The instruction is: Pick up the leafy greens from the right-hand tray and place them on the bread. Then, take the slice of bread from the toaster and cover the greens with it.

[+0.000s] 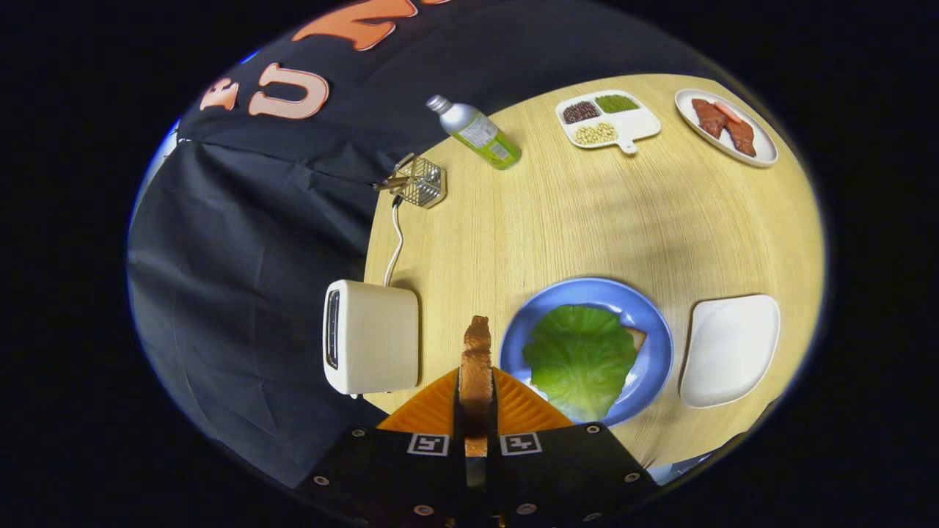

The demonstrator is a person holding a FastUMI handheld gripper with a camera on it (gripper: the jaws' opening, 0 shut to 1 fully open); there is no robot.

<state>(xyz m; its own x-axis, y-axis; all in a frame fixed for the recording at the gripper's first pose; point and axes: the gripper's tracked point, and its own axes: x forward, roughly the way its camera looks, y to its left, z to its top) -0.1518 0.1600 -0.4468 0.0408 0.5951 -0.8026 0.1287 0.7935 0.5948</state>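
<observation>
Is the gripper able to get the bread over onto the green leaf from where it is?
Probably yes. The gripper is shut on the bread slice, held edge-up between the toaster and the blue plate. The leafy greens lie uncovered on that plate, just beside the fingers, with nothing between.

bread (637, 338) mostly hidden under leafy greens (581, 361), slice (476, 367) base hidden between claw (476, 400) fingers
</observation>
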